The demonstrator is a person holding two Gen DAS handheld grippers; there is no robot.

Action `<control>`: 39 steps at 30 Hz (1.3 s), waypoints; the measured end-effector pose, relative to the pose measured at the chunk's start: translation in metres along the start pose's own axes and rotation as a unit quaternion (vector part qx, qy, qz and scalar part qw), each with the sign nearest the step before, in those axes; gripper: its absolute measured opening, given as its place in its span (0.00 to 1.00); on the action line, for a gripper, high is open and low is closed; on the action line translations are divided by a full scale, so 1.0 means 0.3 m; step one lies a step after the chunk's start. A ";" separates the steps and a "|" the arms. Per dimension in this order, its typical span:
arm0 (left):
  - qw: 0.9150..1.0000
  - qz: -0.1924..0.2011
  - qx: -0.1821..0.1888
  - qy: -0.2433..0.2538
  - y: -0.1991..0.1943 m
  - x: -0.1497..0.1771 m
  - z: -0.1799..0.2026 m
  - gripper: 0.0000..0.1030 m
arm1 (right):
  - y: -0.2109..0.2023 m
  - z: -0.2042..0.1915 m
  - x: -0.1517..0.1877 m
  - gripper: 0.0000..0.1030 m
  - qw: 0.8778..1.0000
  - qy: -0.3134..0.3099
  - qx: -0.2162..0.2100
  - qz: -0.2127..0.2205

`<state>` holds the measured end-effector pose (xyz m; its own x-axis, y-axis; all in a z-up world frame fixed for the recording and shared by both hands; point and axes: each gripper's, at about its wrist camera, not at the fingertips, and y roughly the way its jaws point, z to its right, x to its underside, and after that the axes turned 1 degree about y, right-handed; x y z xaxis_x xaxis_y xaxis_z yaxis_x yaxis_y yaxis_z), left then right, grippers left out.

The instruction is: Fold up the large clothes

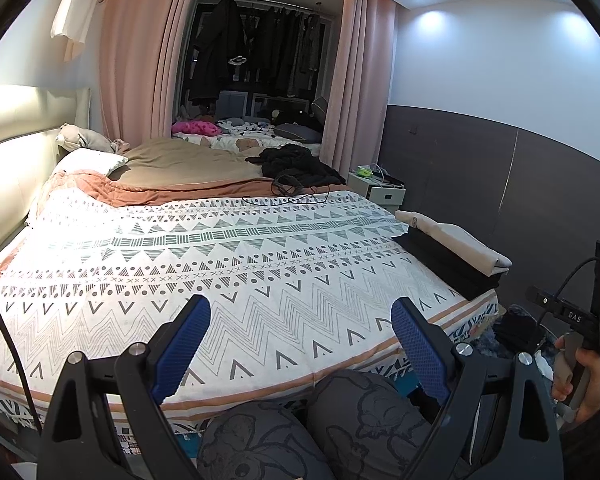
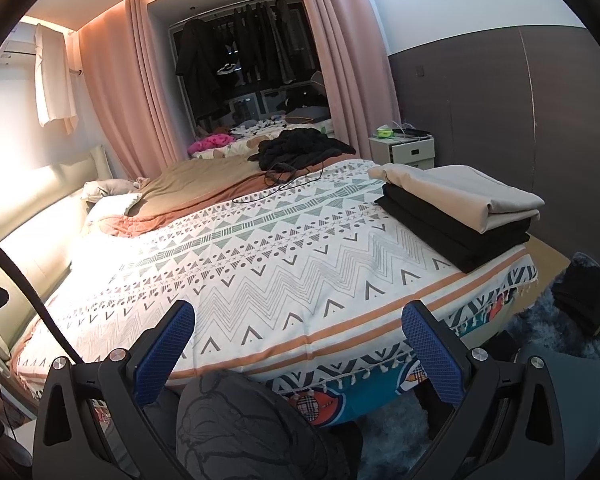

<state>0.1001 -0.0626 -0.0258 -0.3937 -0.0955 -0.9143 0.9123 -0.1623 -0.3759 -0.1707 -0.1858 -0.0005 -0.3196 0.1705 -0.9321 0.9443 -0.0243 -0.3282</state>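
Note:
A folded stack lies at the bed's right edge: a beige garment (image 2: 466,188) on top of a black one (image 2: 452,226); the left wrist view shows the same beige piece (image 1: 456,240) over the black one (image 1: 448,266). A crumpled black garment (image 2: 304,150) (image 1: 296,164) sits far back on the bed. My left gripper (image 1: 300,320) hangs open above the patterned bedspread (image 1: 220,260) near its front edge, holding nothing. My right gripper (image 2: 300,322) is open too, empty, over the bedspread (image 2: 280,264) front edge. The right gripper's body and a hand (image 1: 580,376) show at right.
A person's knees in grey printed trousers (image 1: 340,420) (image 2: 240,420) press against the bed front. A black cable (image 2: 280,188) lies across the bed. A white nightstand (image 2: 406,150) stands by the far right. Dark clothing (image 2: 584,300) lies on a blue rug. Pillows (image 1: 88,160) sit at the headboard.

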 end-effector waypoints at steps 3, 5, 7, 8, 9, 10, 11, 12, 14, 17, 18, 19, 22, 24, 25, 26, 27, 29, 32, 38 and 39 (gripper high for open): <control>1.000 0.000 -0.002 0.001 -0.001 0.001 0.007 0.91 | 0.001 0.007 0.002 1.00 1.000 0.002 0.000 -0.002; 1.000 -0.001 0.000 0.001 0.000 0.001 0.010 0.91 | 0.002 0.010 0.003 1.00 1.000 0.003 -0.001 -0.003; 1.000 -0.001 0.000 0.000 0.000 -0.001 0.010 0.91 | 0.000 0.011 0.000 1.00 1.000 0.003 -0.001 -0.003; 1.000 0.000 0.000 0.000 -0.002 0.000 0.011 0.91 | -0.003 0.009 -0.001 1.00 1.000 0.003 -0.001 -0.002; 1.000 0.001 0.000 0.000 -0.003 0.000 0.011 0.91 | -0.003 0.011 -0.002 1.00 1.000 0.003 -0.002 -0.002; 1.000 0.001 -0.001 -0.001 -0.005 0.002 0.013 0.91 | -0.002 0.013 -0.003 1.00 1.000 0.002 -0.002 -0.002; 1.000 0.002 0.000 -0.002 -0.006 0.002 0.013 0.91 | -0.005 0.012 -0.002 1.00 1.000 0.002 -0.002 -0.002; 1.000 0.002 0.001 -0.002 -0.006 0.004 0.013 0.91 | -0.006 0.013 -0.002 1.00 1.000 0.002 -0.002 -0.002; 1.000 0.001 0.002 -0.002 -0.008 0.008 0.014 0.91 | -0.006 0.014 -0.001 1.00 1.000 0.003 -0.002 -0.001; 1.000 -0.002 0.001 -0.002 -0.010 0.012 0.016 0.91 | -0.013 0.018 0.001 1.00 1.000 0.004 -0.001 -0.001; 1.000 -0.002 0.001 -0.001 -0.011 0.013 0.015 0.91 | -0.015 0.020 0.002 1.00 1.000 0.005 -0.001 0.000; 1.000 -0.001 -0.001 -0.002 -0.013 0.014 0.016 0.91 | -0.017 0.026 0.003 1.00 1.000 0.005 -0.001 0.001; 1.000 0.000 0.000 -0.006 -0.017 0.015 0.015 0.91 | -0.024 0.035 0.003 1.00 1.000 0.007 -0.001 0.000; 1.000 0.000 0.000 -0.006 -0.021 0.016 0.014 0.91 | -0.030 0.037 0.004 1.00 1.000 0.008 -0.001 0.000; 1.000 0.001 -0.001 -0.006 -0.023 0.016 0.014 0.91 | -0.031 0.043 0.005 1.00 1.000 0.007 -0.002 0.000; 1.000 0.001 -0.002 -0.006 -0.024 0.016 0.014 0.91 | -0.032 0.047 0.003 1.00 1.000 0.007 -0.002 0.000; 1.000 0.001 -0.001 -0.007 -0.025 0.016 0.012 0.91 | -0.036 0.045 0.003 1.00 1.000 0.006 -0.002 0.000; 1.000 0.003 0.000 -0.010 -0.028 0.019 0.010 0.91 | -0.039 0.048 0.005 1.00 1.000 0.004 -0.004 0.000; 1.000 0.006 -0.010 -0.012 -0.031 0.024 0.002 0.91 | -0.038 0.044 0.005 1.00 1.000 0.001 -0.003 0.000; 1.000 0.007 -0.016 -0.012 -0.037 0.024 -0.001 0.91 | -0.034 0.044 0.003 1.00 1.000 -0.001 -0.003 -0.002; 1.000 0.007 -0.016 -0.012 -0.037 0.024 -0.002 0.91 | -0.034 0.043 0.002 1.00 1.000 0.000 -0.003 -0.001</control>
<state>0.0871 -0.0608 -0.0283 -0.3826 -0.1214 -0.9159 0.9210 -0.1295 -0.3675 -0.1815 -0.1982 0.0002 -0.3224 0.1708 -0.9311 0.9438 -0.0174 -0.3300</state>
